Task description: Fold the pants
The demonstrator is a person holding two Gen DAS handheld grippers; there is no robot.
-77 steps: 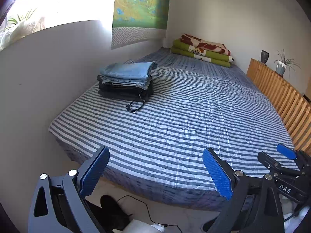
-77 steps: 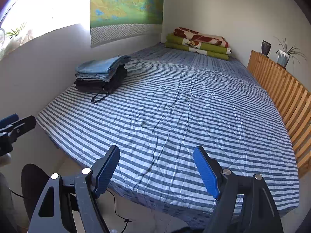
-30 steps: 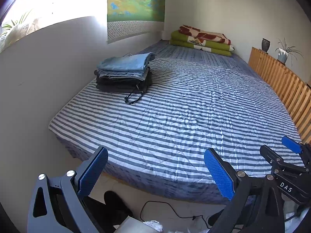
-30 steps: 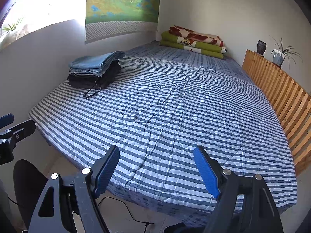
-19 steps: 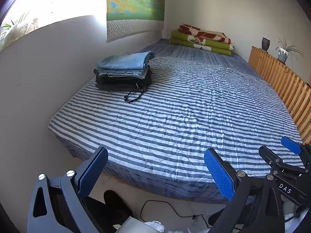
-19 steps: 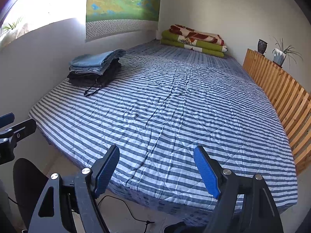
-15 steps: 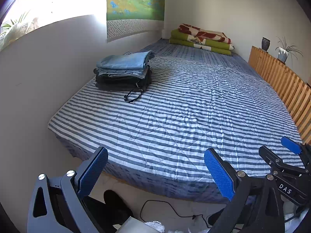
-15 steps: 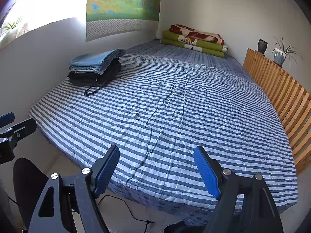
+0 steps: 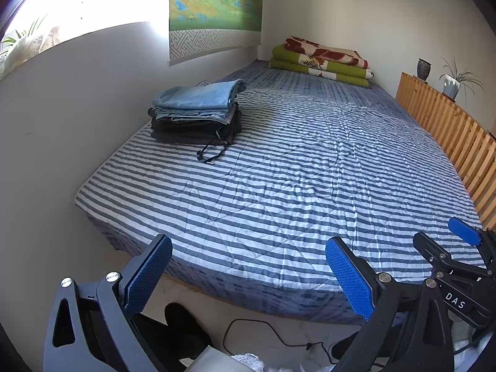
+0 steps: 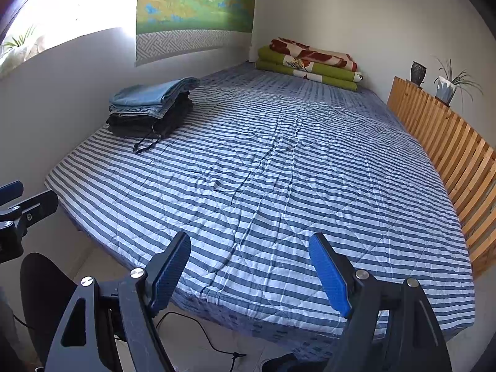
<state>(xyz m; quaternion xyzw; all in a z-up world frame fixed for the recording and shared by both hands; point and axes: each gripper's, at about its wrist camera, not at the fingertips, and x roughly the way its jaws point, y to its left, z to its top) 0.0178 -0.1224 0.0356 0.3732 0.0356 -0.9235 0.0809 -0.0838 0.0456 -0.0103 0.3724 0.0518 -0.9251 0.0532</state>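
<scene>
Nothing has shifted: left claw and right claw gape empty; folded pants stacked on bed.

We are seeing the wall hanging running off the top edge, the stack of folded pants hiding its lower pairs, and the cable disappearing behind the left gripper.

I see the pants as a neat stack of folded pairs in the upper left of both views, on the striped bed against the wall. Light blue denim lies on top, darker denim beneath, black pairs at the bottom. A black drawstring trails loose from the lowest pair onto the sheet.
</scene>
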